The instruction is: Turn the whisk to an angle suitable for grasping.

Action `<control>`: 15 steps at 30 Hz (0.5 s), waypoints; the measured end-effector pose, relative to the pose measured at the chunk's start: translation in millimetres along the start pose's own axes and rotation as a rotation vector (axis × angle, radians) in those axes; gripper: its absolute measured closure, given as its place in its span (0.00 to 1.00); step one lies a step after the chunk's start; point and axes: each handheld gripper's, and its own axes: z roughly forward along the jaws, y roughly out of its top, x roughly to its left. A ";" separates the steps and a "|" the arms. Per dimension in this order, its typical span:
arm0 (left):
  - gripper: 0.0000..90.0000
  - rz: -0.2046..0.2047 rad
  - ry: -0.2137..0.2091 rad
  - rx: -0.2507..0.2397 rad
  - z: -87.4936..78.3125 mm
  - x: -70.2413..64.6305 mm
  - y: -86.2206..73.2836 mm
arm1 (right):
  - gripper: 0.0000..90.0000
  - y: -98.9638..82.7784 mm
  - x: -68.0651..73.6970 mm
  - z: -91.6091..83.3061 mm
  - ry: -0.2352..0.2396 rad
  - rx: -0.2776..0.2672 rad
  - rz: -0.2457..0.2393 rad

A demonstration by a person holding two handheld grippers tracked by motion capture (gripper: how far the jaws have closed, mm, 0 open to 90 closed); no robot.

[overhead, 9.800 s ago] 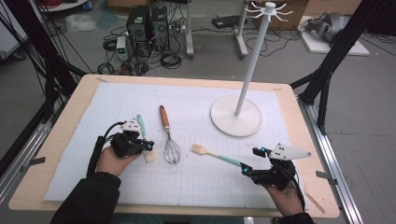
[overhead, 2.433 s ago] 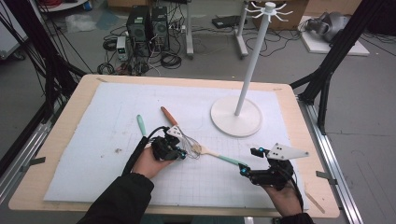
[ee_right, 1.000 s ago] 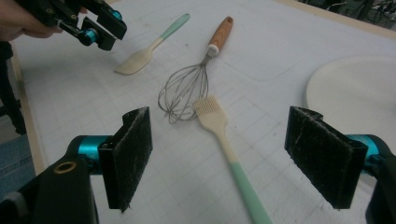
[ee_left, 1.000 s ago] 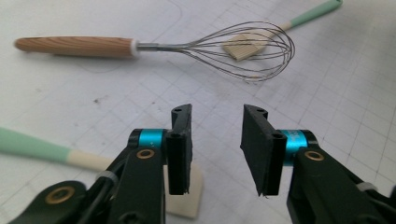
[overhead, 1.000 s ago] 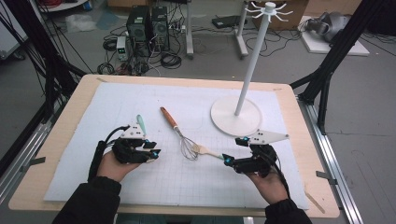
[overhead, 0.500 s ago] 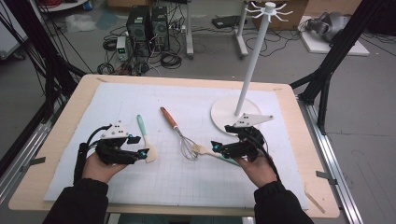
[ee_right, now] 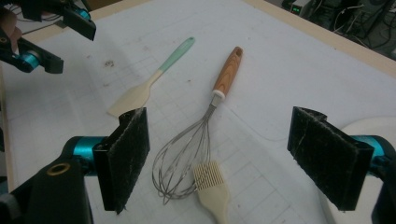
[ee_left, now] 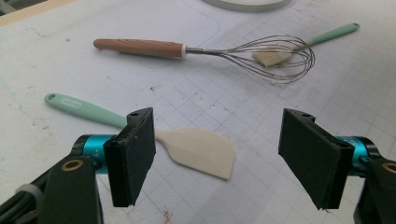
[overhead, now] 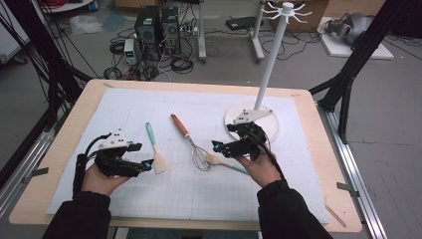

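A mint-handled spatula (overhead: 155, 149) lies on the white mat just right of my left gripper (overhead: 141, 155). Its cream blade (ee_left: 201, 149) rests on the mat below the left gripper (ee_left: 222, 140), whose jaws have just been opening and press on nothing. A wooden-handled whisk (overhead: 191, 144) lies mid-table, its wires over the cream head of a mint-handled brush (overhead: 219, 162). My right gripper (overhead: 218, 148) hovers open over that overlap. Between its jaws (ee_right: 219, 140) I see the whisk (ee_right: 205, 121) and the brush (ee_right: 210, 182) on the mat.
A white hanging stand with a round base (overhead: 268, 130) and a tall pole (overhead: 271, 59) stands just behind my right hand. The wooden table edge (overhead: 64, 144) runs left of the mat. The left gripper (ee_right: 46, 28) is at the top left of the right gripper view.
My right gripper has moved left and away from me, over the whisk wires and brush head. The left gripper has drawn back to the left and its jaws have spread.
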 end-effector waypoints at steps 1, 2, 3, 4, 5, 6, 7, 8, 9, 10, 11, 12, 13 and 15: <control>0.30 0.003 0.004 0.003 -0.4 0.4 -0.2 | 0.22 1.5 0.3 1.5 0.001 0.003 0.003; 0.29 0.000 0.004 0.003 -0.7 0.6 -0.4 | 0.22 2.8 0.1 3.3 0.002 0.004 -0.002; 0.29 -0.004 0.004 0.000 -0.7 0.7 -0.7 | 0.22 4.2 0.0 4.9 0.004 0.008 -0.003; 0.28 -0.004 0.009 -0.001 -1.3 1.0 -0.9 | 0.22 5.7 0.1 6.8 0.007 0.010 -0.005; 0.28 -0.004 0.010 0.000 -1.8 1.5 -0.9 | 0.22 7.1 0.4 8.2 0.005 0.012 -0.005; 0.27 -0.010 0.014 -0.004 -1.6 1.5 -1.1 | 0.22 8.5 0.5 9.6 0.005 0.012 -0.008; 0.26 -0.010 0.015 -0.002 -1.7 1.6 -1.1 | 0.22 9.9 0.7 10.7 0.010 0.012 -0.010; 0.25 -0.012 0.016 -0.003 -1.6 1.4 -1.2 | 0.22 11.3 1.0 12.0 0.011 0.011 -0.012; 0.25 -0.009 0.018 0.000 -1.7 1.4 -1.2 | 0.22 12.7 1.5 12.9 0.010 0.012 -0.013; 0.25 -0.009 0.019 0.001 -1.8 1.3 -1.4 | 0.22 14.0 1.7 14.0 0.011 0.011 -0.016; 0.24 -0.008 0.020 0.001 -1.7 1.6 -1.5 | 0.22 15.1 2.1 15.3 0.014 0.010 -0.013; 0.24 -0.007 0.021 0.000 -1.4 1.9 -1.7 | 0.22 16.2 2.1 16.3 0.016 0.012 -0.013; 0.24 -0.013 0.024 0.001 -1.2 1.8 -2.1 | 0.22 17.2 1.8 17.5 0.015 0.012 -0.016; 0.24 -0.009 0.022 0.004 -1.2 2.3 -2.7 | 0.22 19.1 1.1 21.1 0.016 0.011 -0.012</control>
